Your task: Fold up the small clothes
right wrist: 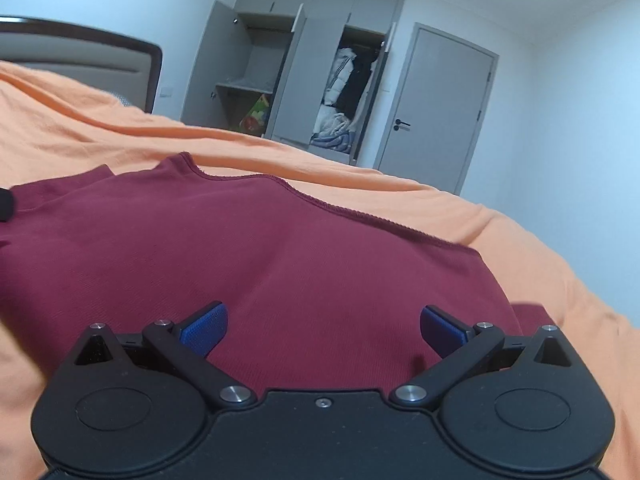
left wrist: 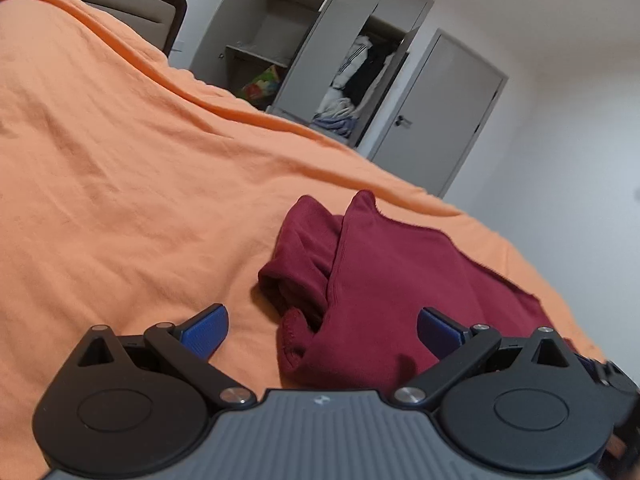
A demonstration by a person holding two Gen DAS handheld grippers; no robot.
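- The maroon garment (right wrist: pixel 248 256) lies on the orange bedspread (left wrist: pixel 120 168), towards the bed's near edge and closer to its right side; in the right wrist view it fills most of the foreground, its stitched hem (right wrist: pixel 360 216) running across the far side.
- In the left wrist view the garment's left part is bunched into a rumpled fold (left wrist: pixel 304 264), with what looks like a cuff or sleeve end (left wrist: pixel 292 336) curling up near the camera.
- The left gripper (left wrist: pixel 322 330) has its jaws spread wide and holds nothing; one blue pad (left wrist: pixel 206 330) sits over bare bedspread, the other over the cloth.
- The right gripper (right wrist: pixel 324 330) is likewise spread wide and empty, poised above the flat middle of the garment; whether the pads touch the cloth cannot be told.
- The fabric looks like a fine knit: light, limp and stretchy, with no stiffness of its own. It probably drapes and sags from any single pinch and drags along the soft bedspread rather than sliding cleanly.
- Nothing about it seems fragile or slippery; the ribbed pads should bite well.
- Sensible holds are likely the edges: the hem or a corner, and the sleeve end, taken with both grippers well apart so the cloth stays taut.
- The bunched left part probably needs spreading flat before any fold.
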